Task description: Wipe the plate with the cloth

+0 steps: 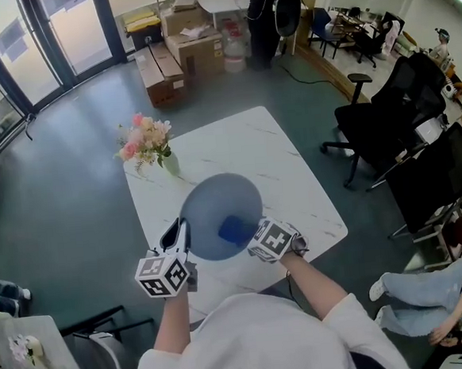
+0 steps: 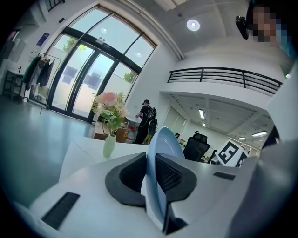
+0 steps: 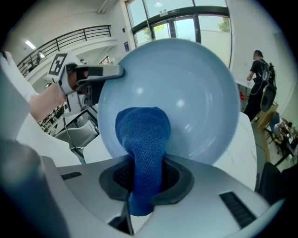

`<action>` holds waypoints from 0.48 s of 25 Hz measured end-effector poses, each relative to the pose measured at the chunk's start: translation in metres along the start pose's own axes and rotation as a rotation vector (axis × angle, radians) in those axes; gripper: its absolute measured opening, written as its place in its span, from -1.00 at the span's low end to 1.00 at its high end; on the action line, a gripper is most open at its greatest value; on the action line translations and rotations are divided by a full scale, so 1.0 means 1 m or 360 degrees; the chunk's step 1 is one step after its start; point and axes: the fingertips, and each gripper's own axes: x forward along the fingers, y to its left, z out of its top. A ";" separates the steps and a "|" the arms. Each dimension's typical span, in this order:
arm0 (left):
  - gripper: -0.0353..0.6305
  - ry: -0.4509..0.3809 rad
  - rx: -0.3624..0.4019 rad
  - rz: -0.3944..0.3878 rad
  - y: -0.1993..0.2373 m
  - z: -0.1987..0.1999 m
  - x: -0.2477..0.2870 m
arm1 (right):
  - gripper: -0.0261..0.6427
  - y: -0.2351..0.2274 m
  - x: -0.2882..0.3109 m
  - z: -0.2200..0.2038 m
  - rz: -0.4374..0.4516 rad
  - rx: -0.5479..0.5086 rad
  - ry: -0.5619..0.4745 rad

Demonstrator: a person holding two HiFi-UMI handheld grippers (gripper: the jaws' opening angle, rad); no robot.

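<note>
A pale blue plate (image 1: 217, 209) is held up over the white marbled table (image 1: 294, 183), its face turned toward me. My left gripper (image 1: 181, 238) is shut on the plate's left rim; in the left gripper view the plate (image 2: 160, 153) stands edge-on between the pads. My right gripper (image 1: 251, 235) is shut on a blue cloth (image 1: 233, 230), and the cloth's bunched end (image 3: 142, 128) presses on the lower part of the plate's face (image 3: 186, 88). In the right gripper view the left gripper (image 3: 100, 72) clamps the rim at upper left.
A vase of pink flowers (image 1: 148, 146) stands at the table's far left corner. Black office chairs (image 1: 393, 119) sit to the right, cardboard boxes (image 1: 185, 52) and a standing person (image 1: 269, 9) beyond the table. Another seated person's legs (image 1: 430, 291) show at lower right.
</note>
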 end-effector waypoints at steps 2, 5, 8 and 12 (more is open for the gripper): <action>-0.76 0.0019 -0.0017 -0.0001 0.000 -0.007 0.001 | -0.67 -0.020 -0.009 -0.002 -0.0081 0.0065 -0.0046; -0.76 0.0056 -0.0040 -0.0006 0.001 -0.016 0.003 | -0.67 -0.048 -0.022 0.001 -0.0211 0.0136 -0.0133; -0.76 0.0095 -0.0047 -0.0020 -0.001 -0.025 0.007 | -0.67 -0.071 -0.031 0.009 -0.0321 0.0167 -0.0201; -0.76 0.0150 -0.0055 -0.0033 -0.005 -0.037 0.013 | -0.67 -0.087 -0.039 0.028 -0.0412 0.0135 -0.0289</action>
